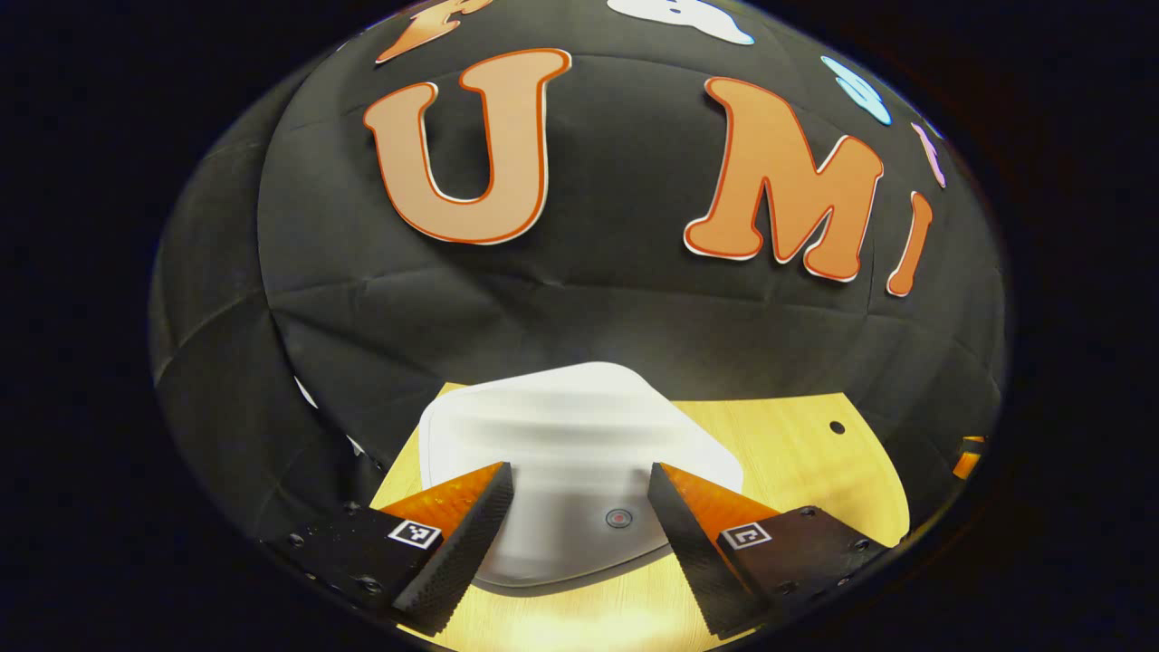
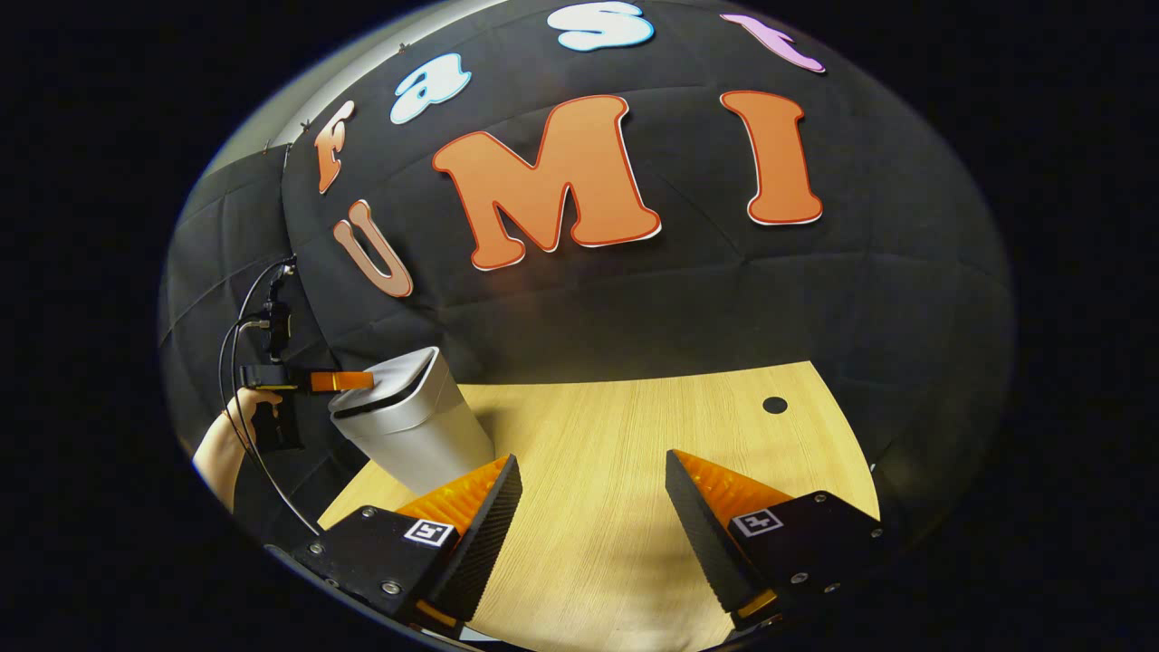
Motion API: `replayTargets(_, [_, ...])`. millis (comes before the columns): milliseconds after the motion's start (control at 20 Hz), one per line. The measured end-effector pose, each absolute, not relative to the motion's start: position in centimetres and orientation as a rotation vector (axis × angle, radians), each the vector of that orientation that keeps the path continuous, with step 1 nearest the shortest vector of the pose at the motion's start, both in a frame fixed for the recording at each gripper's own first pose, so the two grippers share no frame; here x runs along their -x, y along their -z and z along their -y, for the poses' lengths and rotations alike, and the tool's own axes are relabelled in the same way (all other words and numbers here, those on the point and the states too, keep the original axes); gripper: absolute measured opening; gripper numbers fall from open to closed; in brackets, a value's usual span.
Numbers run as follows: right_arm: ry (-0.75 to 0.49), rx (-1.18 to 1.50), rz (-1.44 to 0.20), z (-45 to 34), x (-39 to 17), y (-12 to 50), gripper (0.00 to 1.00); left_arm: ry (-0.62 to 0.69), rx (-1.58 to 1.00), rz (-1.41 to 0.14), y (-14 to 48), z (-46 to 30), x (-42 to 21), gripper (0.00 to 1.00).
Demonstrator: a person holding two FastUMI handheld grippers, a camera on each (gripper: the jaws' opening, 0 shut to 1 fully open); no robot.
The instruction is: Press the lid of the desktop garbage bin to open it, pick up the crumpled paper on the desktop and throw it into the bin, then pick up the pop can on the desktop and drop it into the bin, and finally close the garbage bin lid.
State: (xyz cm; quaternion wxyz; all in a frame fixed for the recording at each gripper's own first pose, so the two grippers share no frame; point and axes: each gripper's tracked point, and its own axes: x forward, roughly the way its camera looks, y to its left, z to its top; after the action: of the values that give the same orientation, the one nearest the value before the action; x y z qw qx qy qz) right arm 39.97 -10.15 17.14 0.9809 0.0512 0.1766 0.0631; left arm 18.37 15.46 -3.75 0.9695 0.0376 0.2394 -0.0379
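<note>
Hovering over closed bin lid, left gripper fingers apart; right gripper likewise apart above table.

The left tongs hang with their fingers spread wide, gripping nothing. In the right gripper view they sit far left, held level by a hand. The right tongs gape wide too, empty.

Readable text: none found | my left gripper: small square coded markers on the finger mounts, no lettering | bin lid: small round red mark, no legible characters
</note>
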Motion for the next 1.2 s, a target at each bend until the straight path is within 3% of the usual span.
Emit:
replayTargets(150, [-0.135,-0.115,-0.369,10.1,-39.9,-16.7,0.95,0.088,-0.109,-0.544,4.9,-15.4,-17.4,0.96])
replayTargets(350, [-0.146,-0.097,-0.378,9.7,-39.9,-16.4,0.95,0.109,-0.208,-0.517,5.3,-15.3,-17.7,0.99])
replayTargets(600, [-0.164,-0.086,-0.395,8.7,-40.0,-16.1,0.95,0.139,-0.181,-0.465,4.8,-15.2,-18.0,0.97])
replayTargets(650, [-0.168,-0.086,-0.398,8.6,-40.0,-16.1,0.95,0.142,-0.189,-0.473,4.8,-15.1,-17.7,0.92])
replayTargets(800, [-0.177,-0.086,-0.397,8.3,-40.1,-16.1,0.95,0.157,-0.178,-0.527,4.7,-15.0,-17.5,0.95])
replayTargets(1200, [-0.152,-0.099,-0.371,8.5,-40.4,-17.5,0.95,0.065,-0.174,-0.497,2.8,-15.1,-17.1,0.96])
